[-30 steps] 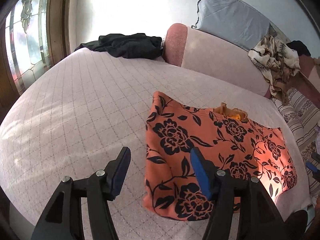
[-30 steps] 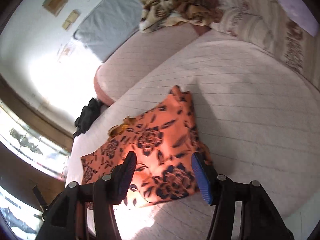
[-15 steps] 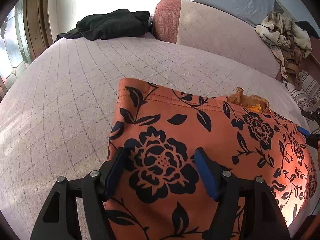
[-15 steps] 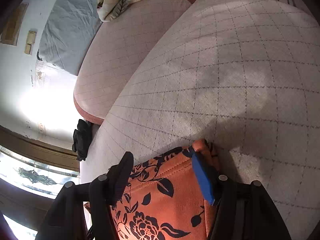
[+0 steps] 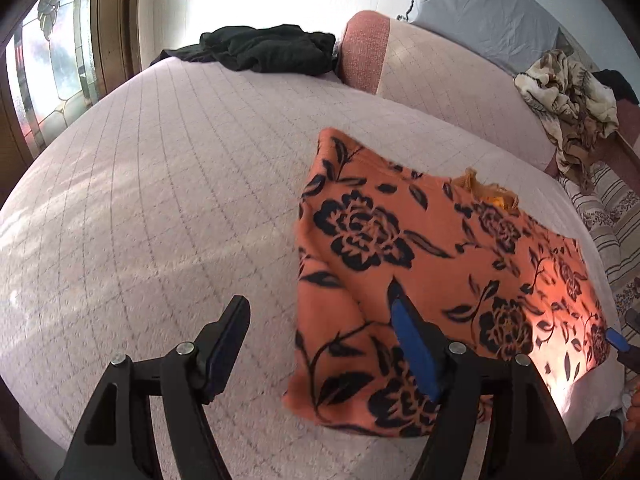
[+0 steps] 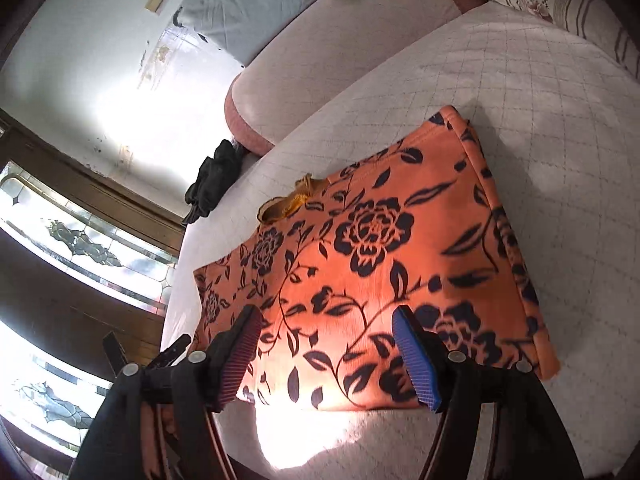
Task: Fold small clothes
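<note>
No containers in sight. One folded orange garment (image 5: 432, 272) with black flower print lies flat on the quilted bed cover (image 5: 160, 208), near the front edge. A bit of yellow-orange fabric (image 5: 488, 194) pokes out at its far edge, same bit seen in the right wrist view (image 6: 286, 204).

My left claw (image 5: 316, 344) is wide and opening, nothing pinched. Its left finger is over bare cover, its right blue pad (image 5: 416, 352) is over the garment's near left corner; I can't tell if it touches. My right claw (image 6: 326, 354) is also wide and opening, both pads above the garment's (image 6: 372, 264) near edge, cloth seen between the fingers but not pressed. The tip of the right claw shows at the far right of the left view (image 5: 618, 342); the tip of the left claw shows at lower left in the right view (image 6: 172, 354).

Count: one floral garment, one black clothing heap (image 5: 264, 50) at the far end of the bed, one crumpled tan patterned cloth (image 5: 568, 100) on the bolster, one grey pillow (image 5: 488, 12), one pink bolster (image 5: 440, 76), one striped cushion (image 5: 612, 216).

Surface: pale pink quilted cover with a grid stitch, sunlit patch at the front (image 6: 304, 436). Room: white wall (image 6: 80, 48), stained-glass window in a dark wood frame (image 5: 44, 76).
</note>
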`<state>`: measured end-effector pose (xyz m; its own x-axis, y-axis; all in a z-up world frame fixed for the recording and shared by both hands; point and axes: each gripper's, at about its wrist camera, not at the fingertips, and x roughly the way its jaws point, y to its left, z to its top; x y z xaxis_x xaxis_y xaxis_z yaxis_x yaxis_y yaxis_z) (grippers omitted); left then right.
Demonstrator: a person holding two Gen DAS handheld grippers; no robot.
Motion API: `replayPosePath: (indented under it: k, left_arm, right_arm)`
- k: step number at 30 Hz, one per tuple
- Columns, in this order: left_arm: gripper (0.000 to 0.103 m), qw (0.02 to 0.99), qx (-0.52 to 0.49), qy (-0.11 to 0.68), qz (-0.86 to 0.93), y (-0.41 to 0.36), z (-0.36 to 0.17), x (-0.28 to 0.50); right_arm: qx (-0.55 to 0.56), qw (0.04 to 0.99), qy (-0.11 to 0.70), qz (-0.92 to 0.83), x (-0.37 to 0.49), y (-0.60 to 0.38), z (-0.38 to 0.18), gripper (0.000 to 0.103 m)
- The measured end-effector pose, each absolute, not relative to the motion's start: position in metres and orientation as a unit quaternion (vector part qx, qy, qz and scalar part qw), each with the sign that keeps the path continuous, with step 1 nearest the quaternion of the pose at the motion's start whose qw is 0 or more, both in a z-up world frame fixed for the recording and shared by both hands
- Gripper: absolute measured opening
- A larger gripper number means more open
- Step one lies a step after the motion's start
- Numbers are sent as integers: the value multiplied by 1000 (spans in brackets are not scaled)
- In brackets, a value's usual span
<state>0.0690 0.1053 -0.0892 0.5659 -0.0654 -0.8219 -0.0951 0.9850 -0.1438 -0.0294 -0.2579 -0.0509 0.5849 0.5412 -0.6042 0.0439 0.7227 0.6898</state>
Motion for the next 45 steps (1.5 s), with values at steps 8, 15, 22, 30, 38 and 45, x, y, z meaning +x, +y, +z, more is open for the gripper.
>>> replayPosePath:
  k: [8, 15, 22, 30, 38, 45]
  left_arm:
    - [74, 896, -92, 434, 2, 114, -64, 44]
    - [46, 862, -98, 498, -10, 123, -97, 37]
    - [46, 857, -106, 504, -10, 128, -100, 35]
    - [49, 879, -80, 471, -4, 125, -66, 26]
    - [58, 887, -21, 461, -16, 110, -49, 121]
    - [59, 859, 16, 511, 27, 115, -92, 222]
  right_arm:
    - [370, 797, 464, 112, -33, -272, -93, 73]
    - [392, 788, 460, 115, -31, -278, -99, 73]
    - [413, 780, 454, 122, -32, -284, -104, 73]
    - [374, 792, 468, 119, -29, -279, -86, 74]
    - [317, 818, 452, 159, 32, -269, -38, 74]
    - [331, 791, 487, 168, 104, -282, -66, 74]
